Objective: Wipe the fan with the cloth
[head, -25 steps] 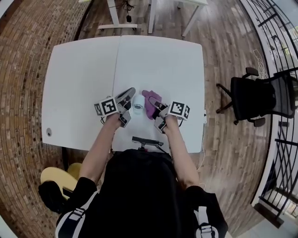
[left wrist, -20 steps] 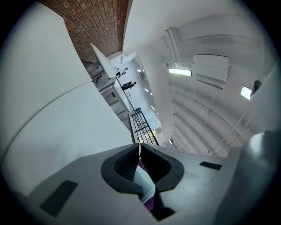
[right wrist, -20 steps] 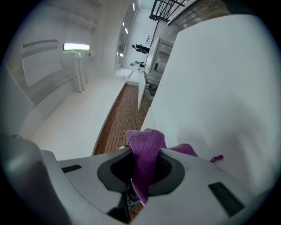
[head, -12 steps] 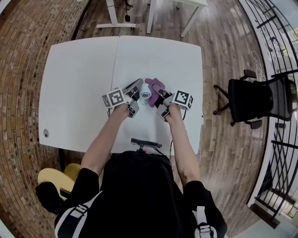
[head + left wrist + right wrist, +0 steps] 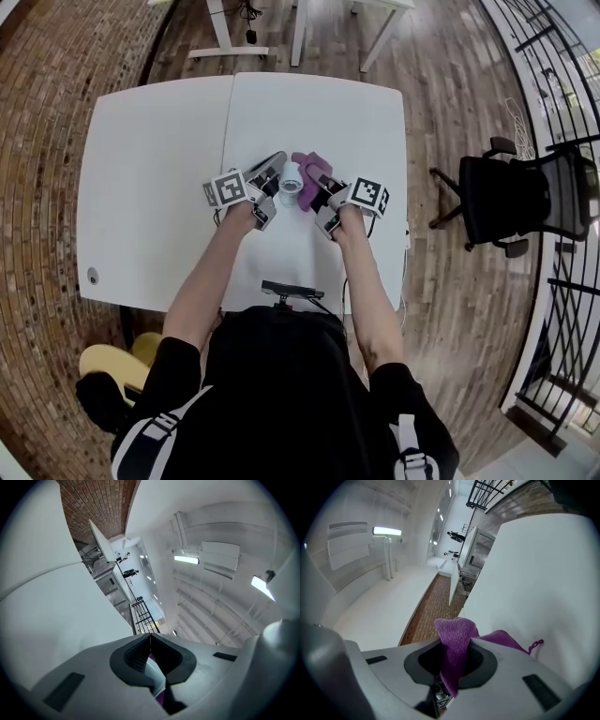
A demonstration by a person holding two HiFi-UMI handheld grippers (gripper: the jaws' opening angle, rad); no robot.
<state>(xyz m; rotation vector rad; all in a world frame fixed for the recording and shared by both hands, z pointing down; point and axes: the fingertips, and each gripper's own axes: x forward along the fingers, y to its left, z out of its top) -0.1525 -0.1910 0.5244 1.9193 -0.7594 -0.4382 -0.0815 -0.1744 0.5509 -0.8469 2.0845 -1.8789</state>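
Wiping step, approach stage: left tongs [image 5: 278,163] closed, seemingly pinching a thin pale part of fan [image 5: 292,175] at their tip; right tongs [image 5: 315,184] clamped on purple cloth [image 5: 457,641], just beside fan. Next: cloth pressed and rubbed across fan, above worktop [image 5: 150,169]

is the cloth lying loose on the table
No, the cloth is pinched between the jaws of the right gripper, with one end sticking up past them.

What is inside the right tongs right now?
A purple cloth is pinched in the right tongs, one fold poking up past the tips. The cloth fills the gap, so anything deeper behind it cannot be seen.
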